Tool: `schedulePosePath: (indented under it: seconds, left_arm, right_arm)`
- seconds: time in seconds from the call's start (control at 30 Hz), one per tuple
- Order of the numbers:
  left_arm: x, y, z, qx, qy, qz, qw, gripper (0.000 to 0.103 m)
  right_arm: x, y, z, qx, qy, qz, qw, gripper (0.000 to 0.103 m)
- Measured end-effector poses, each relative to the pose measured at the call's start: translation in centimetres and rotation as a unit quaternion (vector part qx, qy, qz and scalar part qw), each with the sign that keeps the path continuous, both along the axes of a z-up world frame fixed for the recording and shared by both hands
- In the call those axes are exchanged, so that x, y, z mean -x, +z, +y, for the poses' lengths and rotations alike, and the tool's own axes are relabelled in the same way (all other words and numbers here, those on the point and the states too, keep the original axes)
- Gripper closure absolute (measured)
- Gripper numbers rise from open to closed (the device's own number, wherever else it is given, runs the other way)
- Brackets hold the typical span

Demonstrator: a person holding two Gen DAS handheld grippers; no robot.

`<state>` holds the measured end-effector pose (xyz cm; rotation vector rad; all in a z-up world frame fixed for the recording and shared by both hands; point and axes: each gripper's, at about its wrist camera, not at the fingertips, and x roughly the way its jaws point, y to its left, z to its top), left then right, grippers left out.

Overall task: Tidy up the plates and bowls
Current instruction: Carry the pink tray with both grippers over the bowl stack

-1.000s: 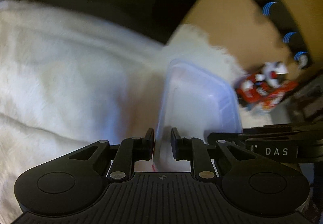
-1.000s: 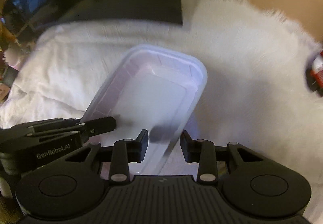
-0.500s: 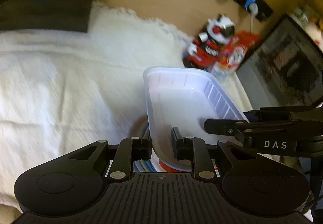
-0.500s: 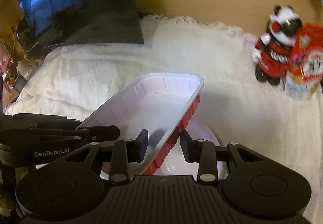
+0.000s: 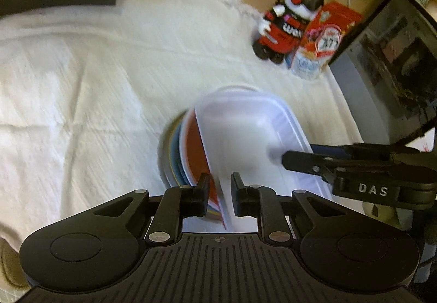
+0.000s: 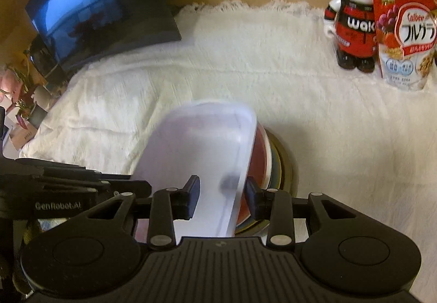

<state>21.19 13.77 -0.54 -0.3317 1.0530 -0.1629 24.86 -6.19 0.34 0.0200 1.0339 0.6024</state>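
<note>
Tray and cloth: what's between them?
A stack of round dishes, red one on top, sits on the cloth under the tray. Both wrist views show it.

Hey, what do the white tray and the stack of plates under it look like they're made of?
The tray looks like thin plastic with a smooth, slightly glossy finish: it is translucent, and the red beneath shows through it. The plates are harder to call, likely plastic or melamine, judging by their thin, brightly coloured rims; motion blur leaves it open.
</note>
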Motion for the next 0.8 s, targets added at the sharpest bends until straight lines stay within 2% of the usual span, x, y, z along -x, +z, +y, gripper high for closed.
schedulePosePath:
  seconds: [0.23,0.33,0.43,0.53,0.6,0.8]
  left_arm:
    - [-1.4,0.0,1.2,0.009,0.026,-0.002,0.9996,0.084]
    - [-1.6,0.1,1.0,0.01,0.007,-0.002,0.9999,0.084]
    - [-2.4,-0.8,0.4,-0.008,-0.007,0.019,0.9998,0.084]
    - [-3.0,-1.5,0.3,0.003,-0.012,0.028,0.9995,0.085]
    - [-2.9,-1.0,0.1,0.004,-0.018,0.016,0.9997,0.083]
    - [-2.7,2.4,0.4,0.0,-0.024,-0.036,0.999,0.082]
  right_arm:
    - [-0.9,0.0,0.0,0.018,-0.026,-0.031,0.999,0.063]
    - [-0.7,-0.1,0.3,0.016,-0.012,-0.025,1.0,0.064]
    - [-0.3,-0.4,1.2,0.019,0.003,-0.021,1.0,0.065]
    - [-0.8,-1.1,1.7,0.022,-0.008,-0.013,1.0,0.065]
    - [-0.9,-1.2,1.8,0.014,-0.011,-0.008,1.0,0.067]
    - [0.3,2.1,1.9,0.007,-0.006,-0.081,0.997,0.067]
